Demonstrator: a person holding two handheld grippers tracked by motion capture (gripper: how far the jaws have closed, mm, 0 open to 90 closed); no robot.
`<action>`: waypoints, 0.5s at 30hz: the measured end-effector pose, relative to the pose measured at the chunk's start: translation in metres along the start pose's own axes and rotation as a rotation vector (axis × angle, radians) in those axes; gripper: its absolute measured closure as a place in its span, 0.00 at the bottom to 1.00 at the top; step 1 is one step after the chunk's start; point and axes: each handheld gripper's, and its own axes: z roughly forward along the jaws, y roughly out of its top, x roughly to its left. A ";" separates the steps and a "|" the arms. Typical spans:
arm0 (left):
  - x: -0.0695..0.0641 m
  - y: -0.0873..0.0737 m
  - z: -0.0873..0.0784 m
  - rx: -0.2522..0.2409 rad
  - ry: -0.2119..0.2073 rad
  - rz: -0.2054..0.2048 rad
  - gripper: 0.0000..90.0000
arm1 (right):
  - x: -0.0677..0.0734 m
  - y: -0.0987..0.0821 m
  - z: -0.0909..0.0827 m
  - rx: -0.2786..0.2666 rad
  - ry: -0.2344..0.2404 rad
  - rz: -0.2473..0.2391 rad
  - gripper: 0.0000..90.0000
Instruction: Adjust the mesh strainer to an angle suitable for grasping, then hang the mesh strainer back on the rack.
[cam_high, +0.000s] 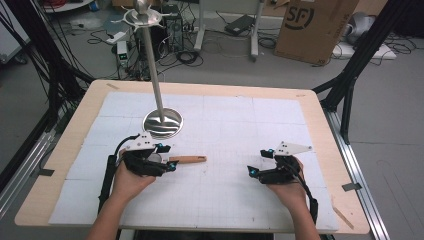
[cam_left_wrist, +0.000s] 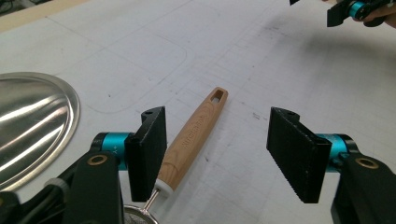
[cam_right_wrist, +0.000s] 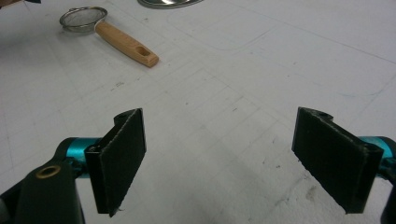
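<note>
- Far left in my high view, the left gripper (cam_high: 172, 161) sits in the person's left hand (cam_high: 131, 181), low over the white mat (cam_high: 225, 125) that covers the wooden table (cam_high: 70, 135).
- Through the left gripper view I see its jaws parted, with nothing pressed between the pads; the small strainer lies loose on the mat between them.
- The strainer's wooden handle (cam_left_wrist: 194, 135) runs away from the gripper, close beside one pad (cam_left_wrist: 148, 151) and well apart from the other. I cannot tell whether the near pad touches it.
- Only the rim of the strainer's mesh bowl (cam_left_wrist: 140, 215) peeks in at the bottom edge of that view.
- Just behind the left gripper stands a metal stand: a shiny round base (cam_high: 162, 121) on the mat with a tall pole (cam_high: 152, 65) that rises to a small top plate (cam_high: 141, 19).
- In the high view, the handle (cam_high: 189, 159) pokes out rightward from the left gripper, toward the middle of the mat.
- Well apart on the right, the right gripper (cam_high: 255, 170) rests in the person's right hand (cam_high: 287, 187), near the mat's front.
- The right gripper view shows me its jaws standing wide open above bare mat, holding nothing; the strainer (cam_right_wrist: 107, 35) lies far off at the upper left there.
</note>
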 end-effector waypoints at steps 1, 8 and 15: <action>0.001 0.000 -0.001 -0.009 0.008 0.003 0.40 | 0.000 0.000 0.000 0.001 0.001 -0.003 0.19; 0.004 -0.001 -0.003 -0.007 0.031 -0.004 0.33 | 0.001 0.000 0.001 0.009 -0.001 -0.011 0.19; 0.008 -0.002 -0.005 0.003 0.067 -0.010 0.31 | 0.001 0.000 0.002 0.008 0.005 -0.005 0.19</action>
